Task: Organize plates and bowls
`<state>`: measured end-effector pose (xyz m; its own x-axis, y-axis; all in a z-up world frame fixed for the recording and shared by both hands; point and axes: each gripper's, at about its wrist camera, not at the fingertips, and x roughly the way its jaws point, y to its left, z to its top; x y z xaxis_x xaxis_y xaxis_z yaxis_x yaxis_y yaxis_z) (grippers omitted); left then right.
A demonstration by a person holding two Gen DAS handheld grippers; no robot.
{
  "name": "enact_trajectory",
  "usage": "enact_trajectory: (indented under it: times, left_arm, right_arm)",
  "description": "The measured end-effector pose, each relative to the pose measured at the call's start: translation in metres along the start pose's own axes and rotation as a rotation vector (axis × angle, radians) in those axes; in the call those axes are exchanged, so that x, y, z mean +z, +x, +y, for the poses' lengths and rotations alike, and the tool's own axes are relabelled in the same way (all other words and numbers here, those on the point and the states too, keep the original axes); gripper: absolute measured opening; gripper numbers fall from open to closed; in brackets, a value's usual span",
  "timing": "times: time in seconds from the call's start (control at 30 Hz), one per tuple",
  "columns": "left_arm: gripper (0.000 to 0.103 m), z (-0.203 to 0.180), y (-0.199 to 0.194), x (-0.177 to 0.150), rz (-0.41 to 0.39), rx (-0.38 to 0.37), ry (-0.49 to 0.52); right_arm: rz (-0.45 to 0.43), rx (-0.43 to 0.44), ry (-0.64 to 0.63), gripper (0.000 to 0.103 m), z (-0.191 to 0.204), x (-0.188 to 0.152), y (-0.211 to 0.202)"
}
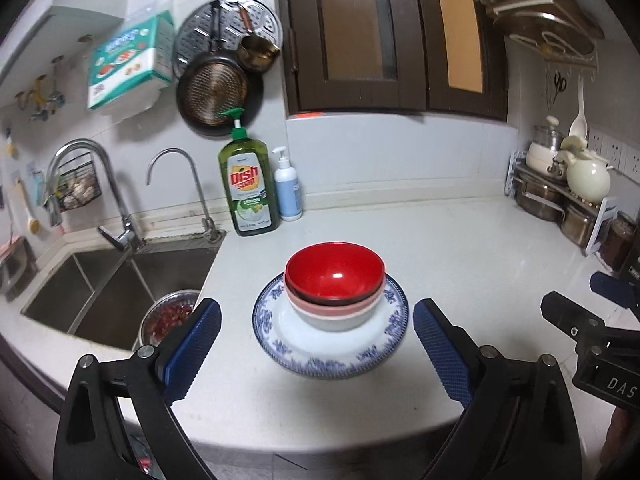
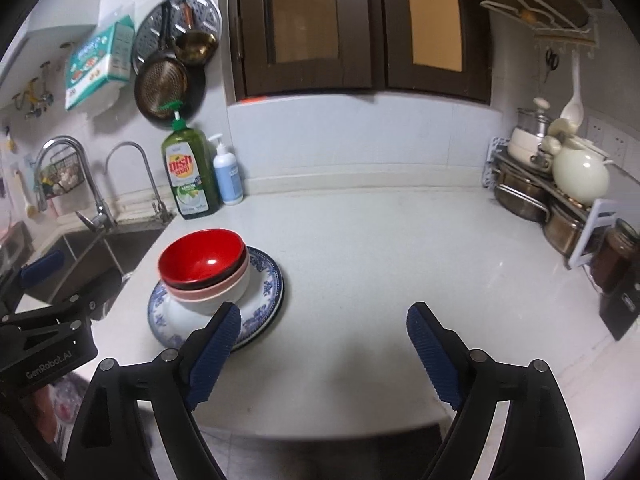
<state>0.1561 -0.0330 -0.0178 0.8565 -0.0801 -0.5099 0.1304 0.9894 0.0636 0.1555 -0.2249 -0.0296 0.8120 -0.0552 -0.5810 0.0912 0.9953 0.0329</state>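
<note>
A red bowl (image 1: 335,273) is nested in a pink bowl (image 1: 336,309) and a white bowl (image 1: 334,322). The stack stands on a blue-patterned plate (image 1: 332,354) on the white counter. My left gripper (image 1: 316,320) is open and empty, its jaws on either side of the plate, a little in front of it. In the right wrist view the red bowl (image 2: 200,256) and the plate (image 2: 262,300) sit at the left. My right gripper (image 2: 324,328) is open and empty over bare counter, to the right of the stack.
A sink (image 1: 108,284) with a metal bowl of red food (image 1: 170,316) lies left. Dish soap (image 1: 248,184) and a pump bottle (image 1: 287,186) stand at the back wall. A rack of pots and a kettle (image 1: 576,184) fills the right corner.
</note>
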Motion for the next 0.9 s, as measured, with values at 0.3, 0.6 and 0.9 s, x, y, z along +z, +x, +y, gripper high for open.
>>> enact_trajectory:
  times: [0.3, 0.6, 0.9]
  left_arm:
    - [0.103, -0.006, -0.058, -0.021, -0.039, 0.029, -0.009]
    - [0.103, 0.001, -0.084, -0.032, -0.046, 0.017, -0.017]
    - [0.103, 0.007, -0.093, -0.034, -0.053, 0.007, 0.007]
  right_arm:
    - [-0.039, 0.009, 0.026, 0.088, -0.012, -0.027, -0.056]
    - [-0.085, 0.018, 0.016, 0.088, -0.008, -0.044, -0.095]
    - [-0.114, 0.003, 0.025, 0.088, 0.005, -0.049, -0.111]
